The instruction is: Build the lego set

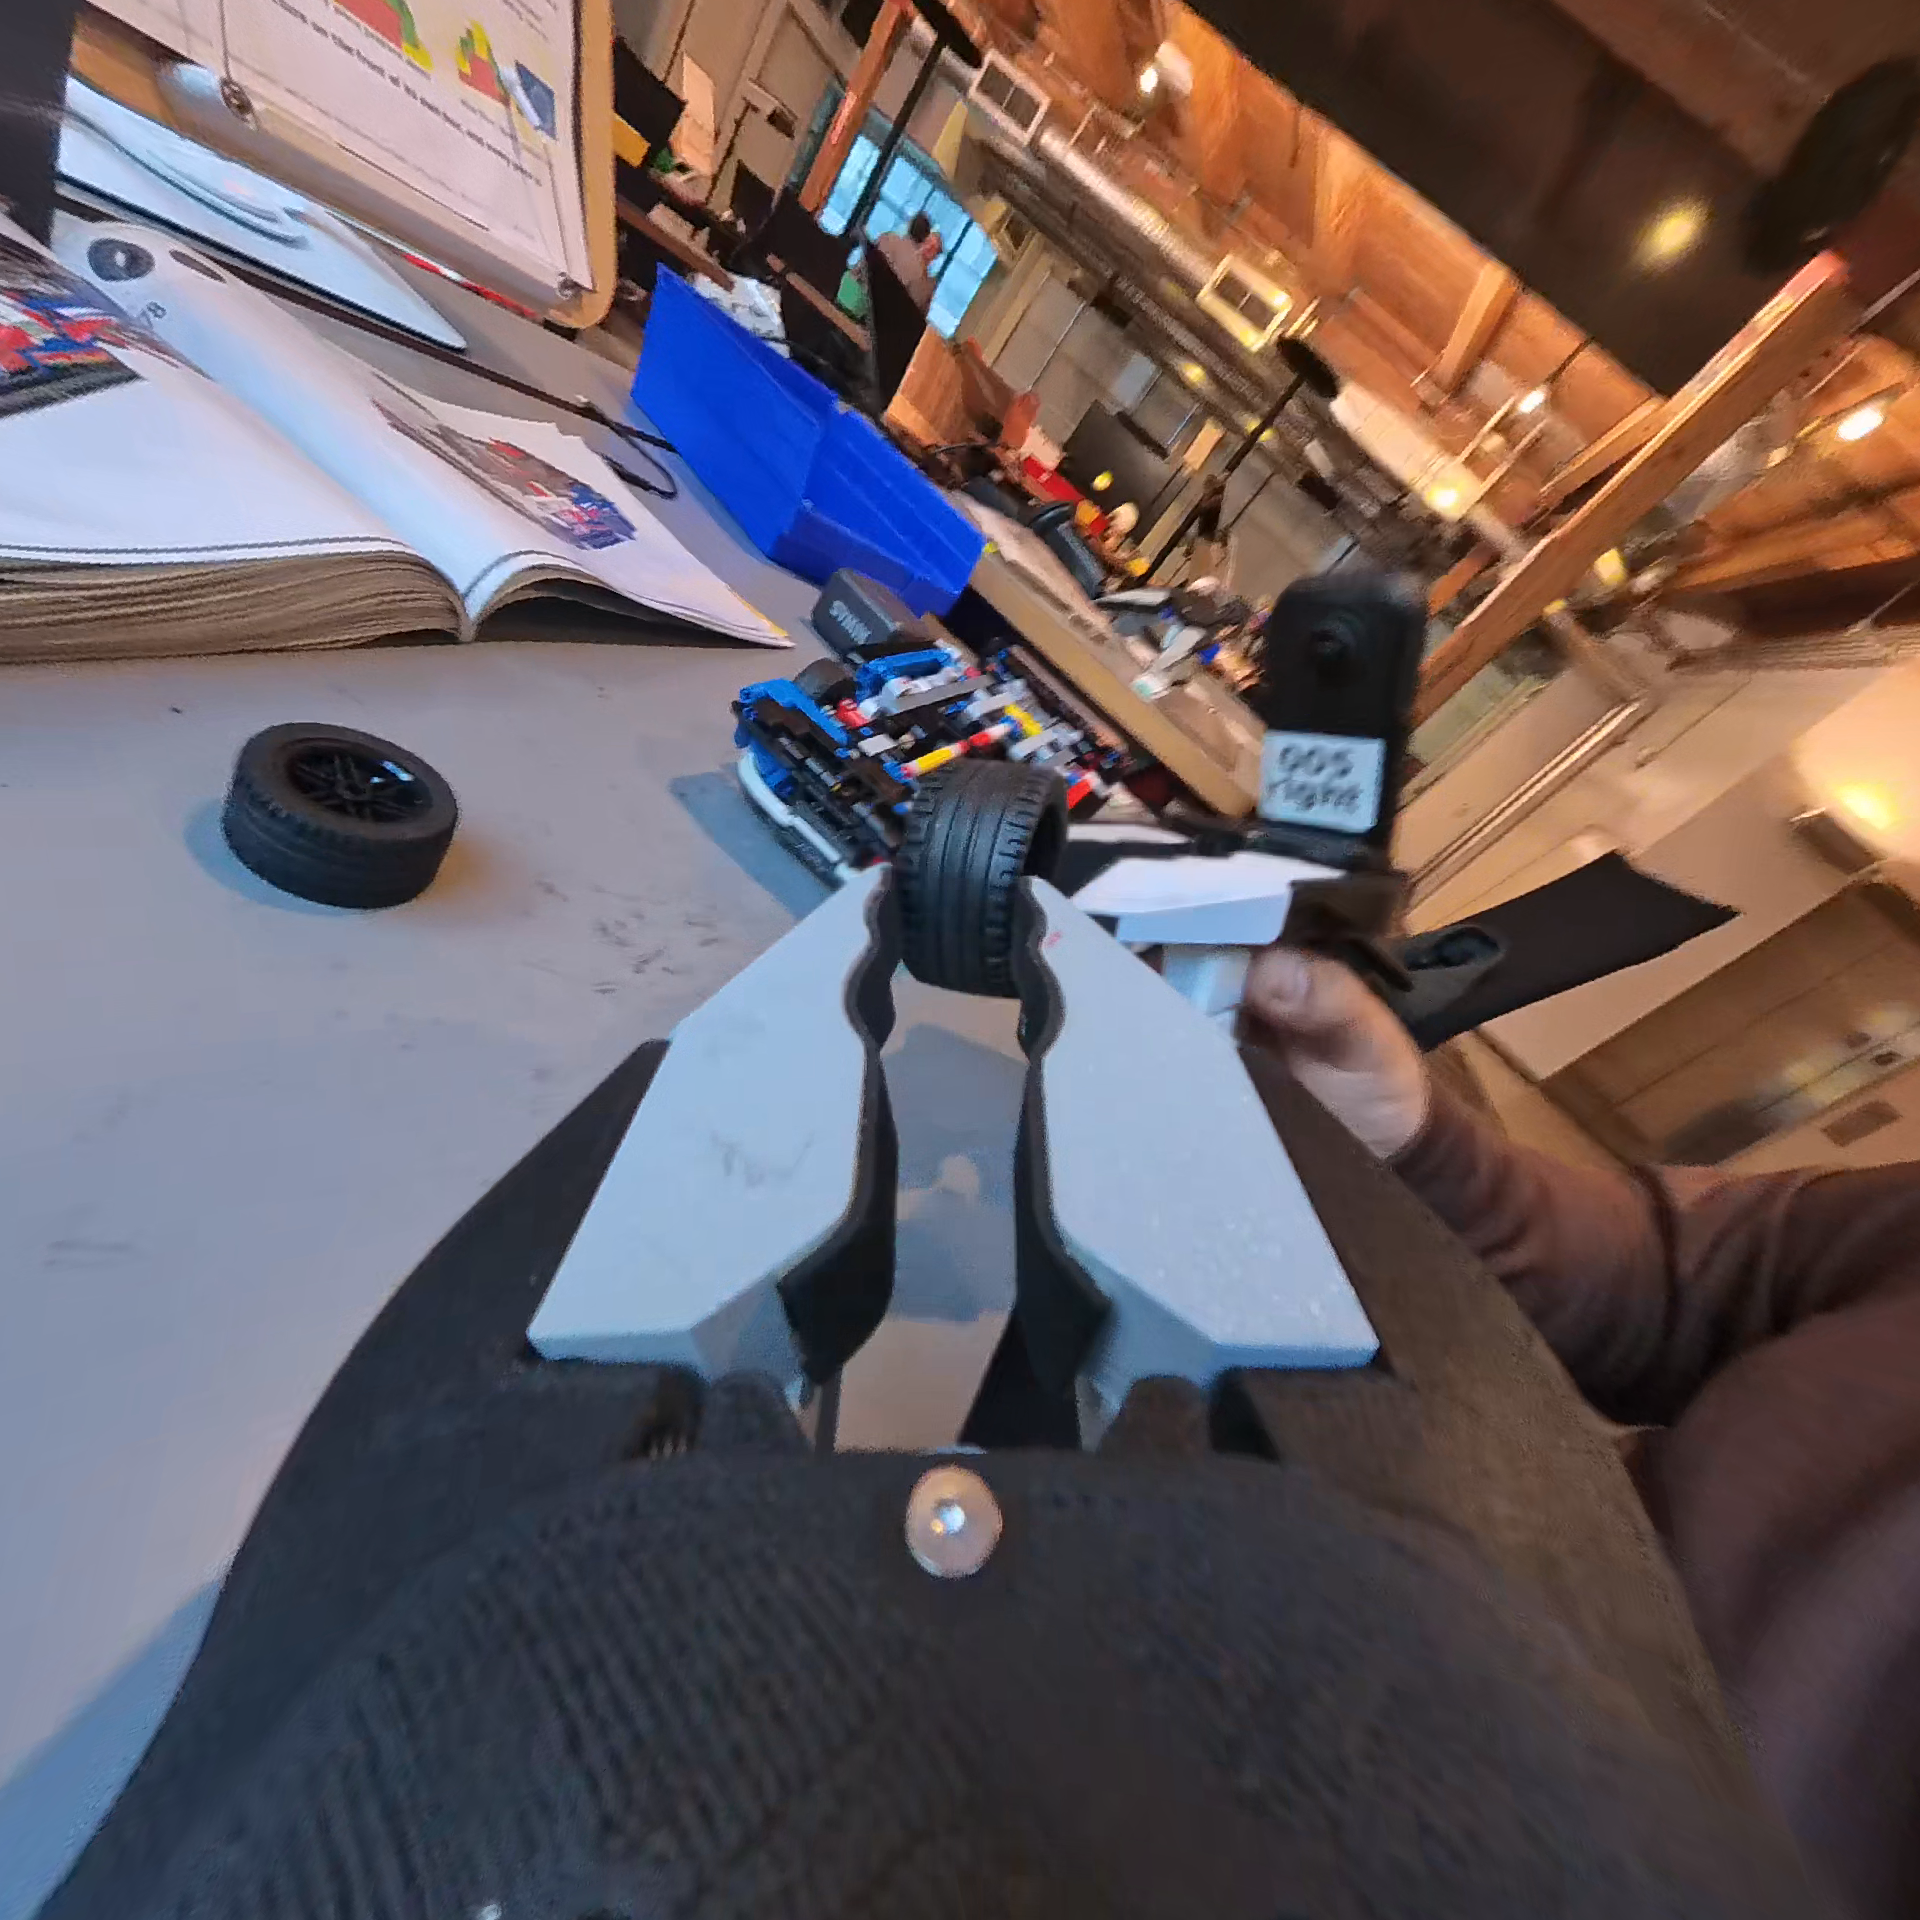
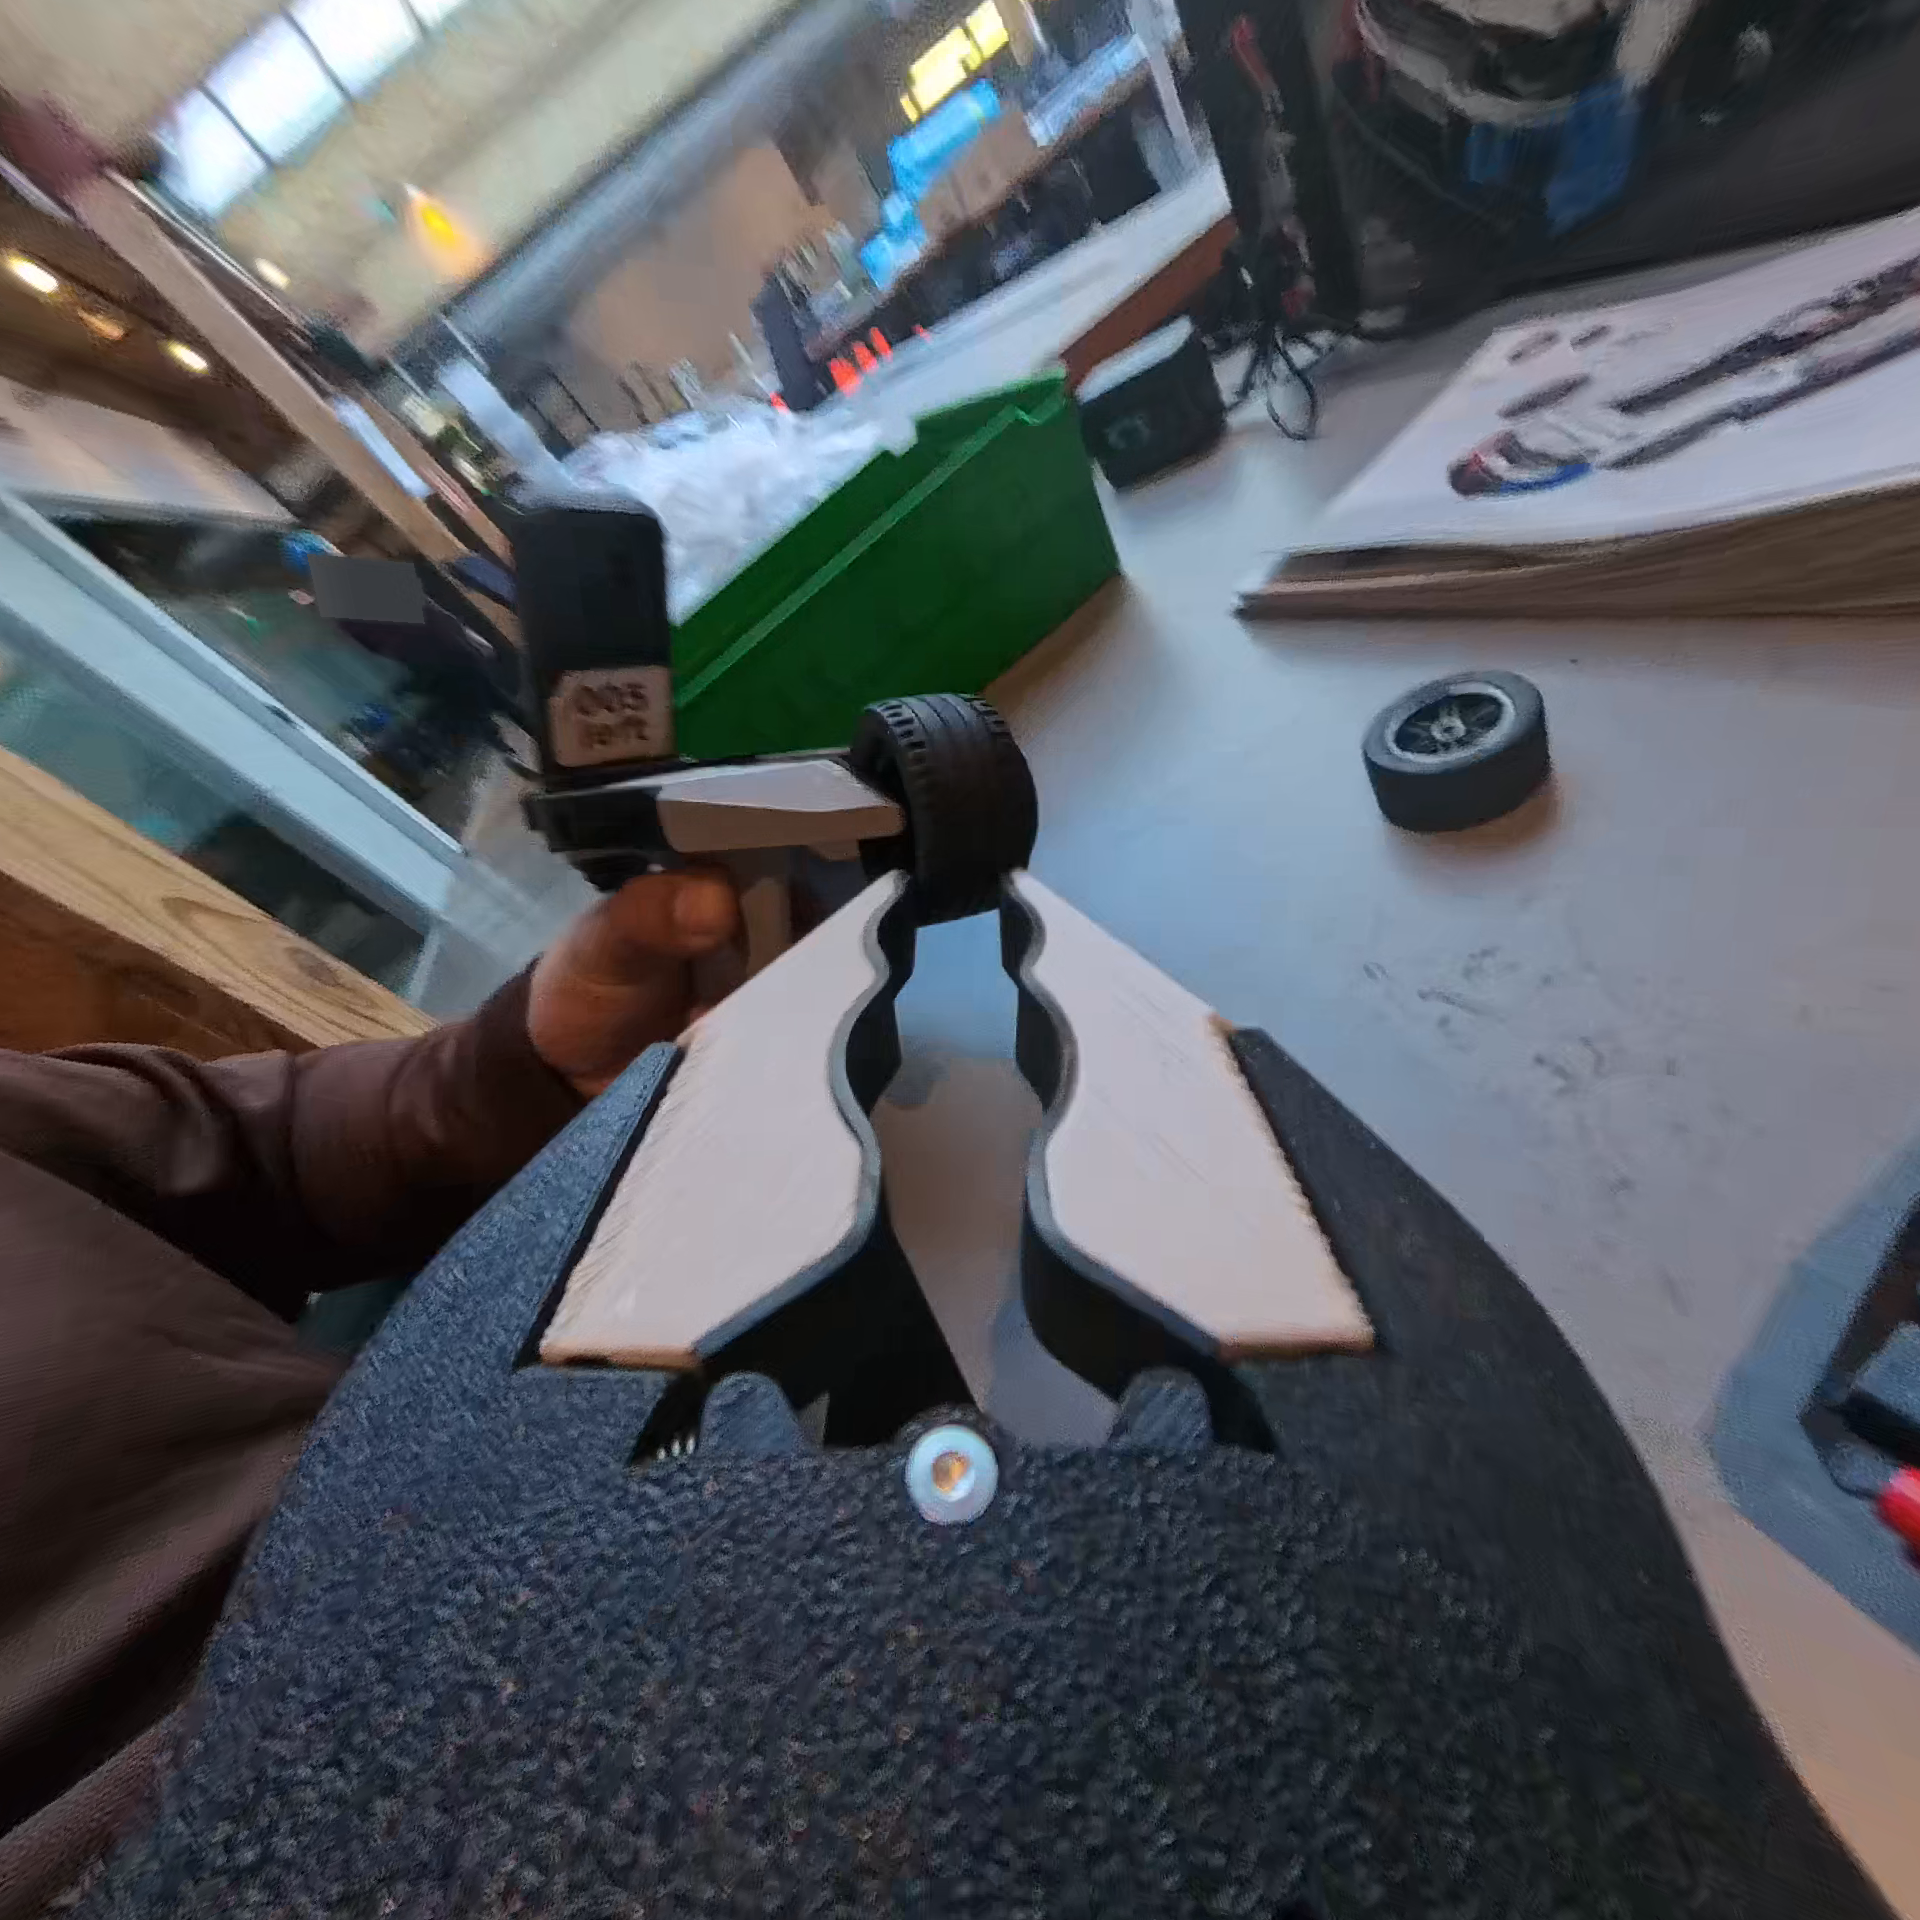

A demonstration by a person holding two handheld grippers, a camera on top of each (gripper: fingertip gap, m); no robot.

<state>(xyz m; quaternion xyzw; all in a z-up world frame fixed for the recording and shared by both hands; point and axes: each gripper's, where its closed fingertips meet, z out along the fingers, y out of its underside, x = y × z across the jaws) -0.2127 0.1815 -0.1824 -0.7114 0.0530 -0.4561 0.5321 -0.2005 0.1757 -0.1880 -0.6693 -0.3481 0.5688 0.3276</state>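
I hold a black tyre [image 1: 971, 862] in the air between both grippers. My left gripper [image 1: 961, 894] is shut on its tread, and the right gripper's white fingers [image 1: 1195, 904] reach it from the right. In the right wrist view my right gripper [image 2: 956, 888] pinches the lower part of the same tyre [image 2: 961, 800], while the left gripper's fingers [image 2: 779, 805] clamp it from the left. A second wheel [image 1: 338, 816] with a rim lies flat on the grey table [image 1: 520, 1039]; it also shows in the right wrist view [image 2: 1455, 750]. The blue, black and white lego car [image 1: 894, 748] stands beyond the tyre.
An open instruction book [image 1: 312, 499] lies at the back of the table; it also shows in the right wrist view [image 2: 1662, 499]. Blue bins [image 1: 790, 447] stand behind the car. A green bin [image 2: 914, 561] and a small black box [image 2: 1153, 416] stand further back. A brown sleeve [image 2: 156, 1195] is at the left.
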